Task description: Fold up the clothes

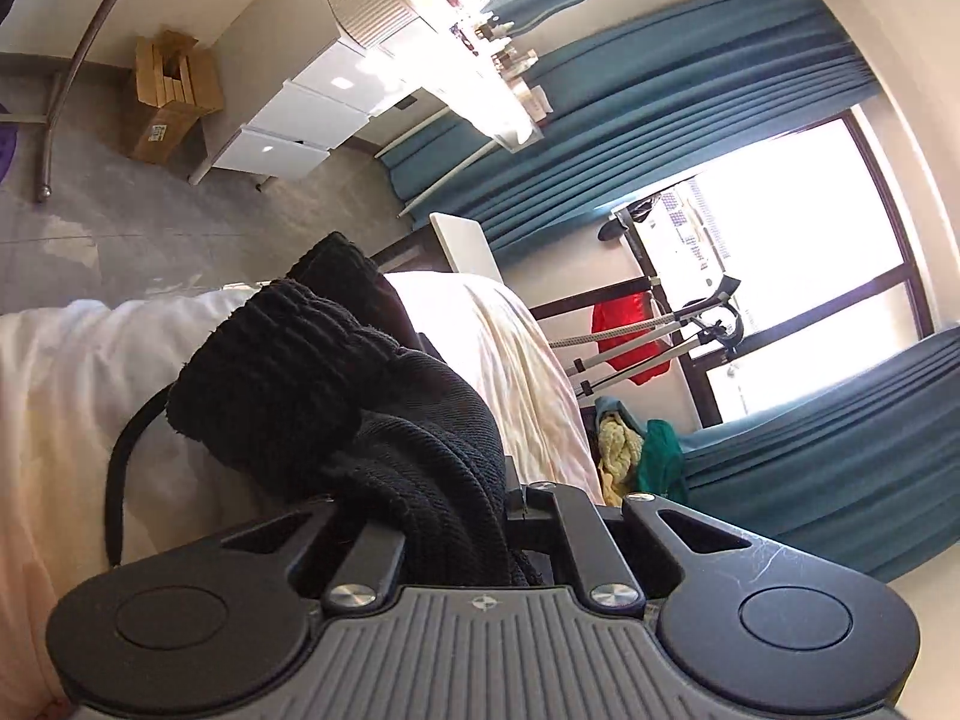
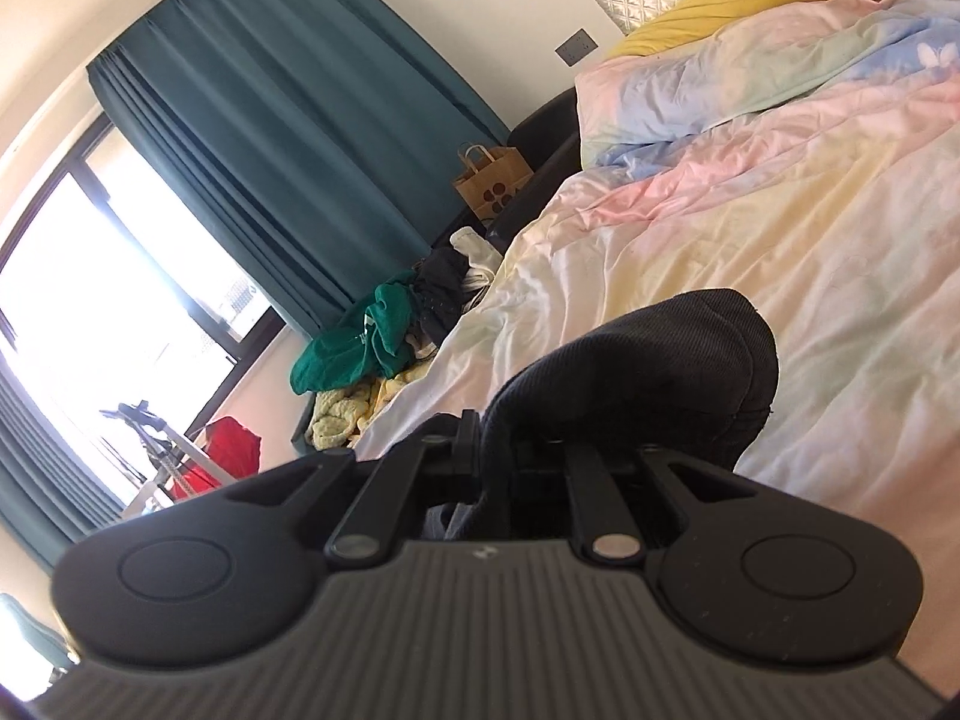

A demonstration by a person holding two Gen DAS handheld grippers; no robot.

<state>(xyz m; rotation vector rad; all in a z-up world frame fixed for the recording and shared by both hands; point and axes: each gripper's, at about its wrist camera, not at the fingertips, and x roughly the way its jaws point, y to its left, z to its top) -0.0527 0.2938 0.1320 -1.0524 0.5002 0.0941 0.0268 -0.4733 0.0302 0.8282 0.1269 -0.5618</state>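
both grippers (image 1: 456, 516) (image 2: 498, 468) clamped on black garment (image 1: 336, 384), over bed (image 2: 780, 252)

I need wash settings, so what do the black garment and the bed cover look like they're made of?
Black garment: a matte knit, probably cotton or wool blend, with ribbed cuff and visible stitch rows. Bed cover: thin woven cotton-like fabric, soft pastel print, finely creased, faint sheen.
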